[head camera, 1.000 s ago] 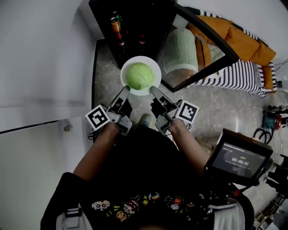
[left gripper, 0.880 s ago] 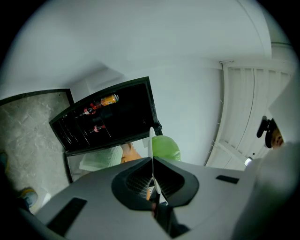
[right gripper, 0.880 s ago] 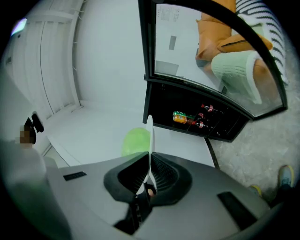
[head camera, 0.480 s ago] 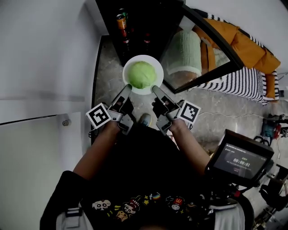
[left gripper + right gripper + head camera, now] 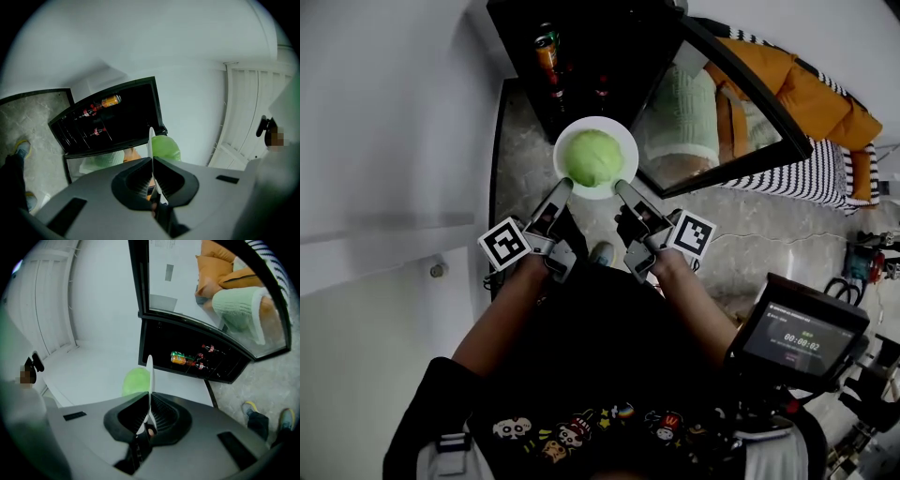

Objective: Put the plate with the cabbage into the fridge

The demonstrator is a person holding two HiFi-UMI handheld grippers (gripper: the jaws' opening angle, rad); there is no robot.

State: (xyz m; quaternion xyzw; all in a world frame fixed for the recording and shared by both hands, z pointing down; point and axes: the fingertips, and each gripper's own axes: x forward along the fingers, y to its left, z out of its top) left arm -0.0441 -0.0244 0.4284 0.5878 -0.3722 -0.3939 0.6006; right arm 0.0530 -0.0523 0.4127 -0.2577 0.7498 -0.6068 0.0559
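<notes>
carrying step: the left claw (image 5: 563, 186) and right claw (image 5: 622, 187) each pinch the plate (image 5: 624, 142) by its rim, cabbage (image 5: 592, 157) on top, in mid-air before the open fridge (image 5: 591, 47). next probably a level push onto a shelf.

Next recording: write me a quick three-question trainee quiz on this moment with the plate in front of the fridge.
1. True or false: the fridge door stands open.
2. What lies on the plate? A) a can B) a cabbage C) a bottle
3. Fill in: the left claw and the right claw are each shut on the plate's ____.
Key: 1 true; 2 B; 3 rim.
</notes>
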